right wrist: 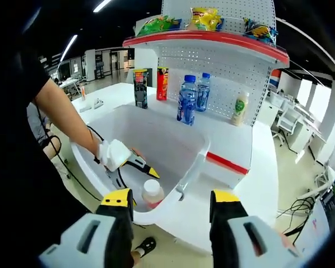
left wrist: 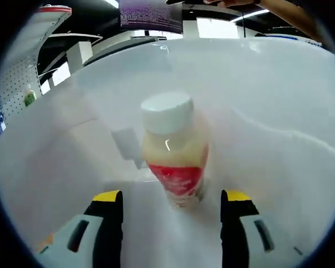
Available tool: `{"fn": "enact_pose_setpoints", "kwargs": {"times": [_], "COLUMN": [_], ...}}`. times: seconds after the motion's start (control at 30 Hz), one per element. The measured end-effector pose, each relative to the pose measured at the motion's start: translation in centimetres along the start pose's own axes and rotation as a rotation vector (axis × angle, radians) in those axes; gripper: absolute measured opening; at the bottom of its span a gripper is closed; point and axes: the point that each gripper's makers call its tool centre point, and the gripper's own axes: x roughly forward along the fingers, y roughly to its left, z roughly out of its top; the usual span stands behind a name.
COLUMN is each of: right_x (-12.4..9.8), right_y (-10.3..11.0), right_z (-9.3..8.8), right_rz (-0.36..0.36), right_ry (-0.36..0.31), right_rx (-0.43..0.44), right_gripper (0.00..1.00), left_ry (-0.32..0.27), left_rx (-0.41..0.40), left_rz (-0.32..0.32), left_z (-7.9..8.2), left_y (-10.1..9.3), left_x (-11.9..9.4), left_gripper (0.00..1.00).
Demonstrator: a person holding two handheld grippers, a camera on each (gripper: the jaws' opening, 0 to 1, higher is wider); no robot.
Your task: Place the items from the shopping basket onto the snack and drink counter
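Observation:
A small bottle [left wrist: 173,153] with a white cap, pale yellow drink and a red label stands inside the white shopping basket [left wrist: 279,95]. My left gripper [left wrist: 171,196] is open just in front of it, yellow-tipped fingers on either side, apart from the bottle. In the right gripper view the same bottle [right wrist: 152,192] shows in the basket [right wrist: 156,139], with the left gripper [right wrist: 138,166] beside it in a gloved hand. My right gripper [right wrist: 171,198] is open above the basket's near rim, holding nothing.
The white counter [right wrist: 234,139] behind the basket carries two blue water bottles [right wrist: 191,97], a pale bottle [right wrist: 240,108], and red and dark cartons [right wrist: 151,85]. A red-edged shelf [right wrist: 212,36] with snack bags sits above. Bare counter lies to the right.

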Motion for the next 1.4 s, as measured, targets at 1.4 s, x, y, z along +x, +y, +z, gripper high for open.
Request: {"fn": "enact_pose_setpoints", "kwargs": {"times": [1.4], "right_x": [-0.3], "right_y": [-0.3], "right_z": [-3.1], "right_rz": [-0.068], "right_ry": [0.114], "right_rx": [0.041], "right_gripper": [0.54], "left_ry": [-0.074], "left_rx": [-0.081], "left_rz": [-0.069], "left_z": [0.9], "left_y": [0.1], "left_x": [4.0], "left_gripper": [0.66]}}
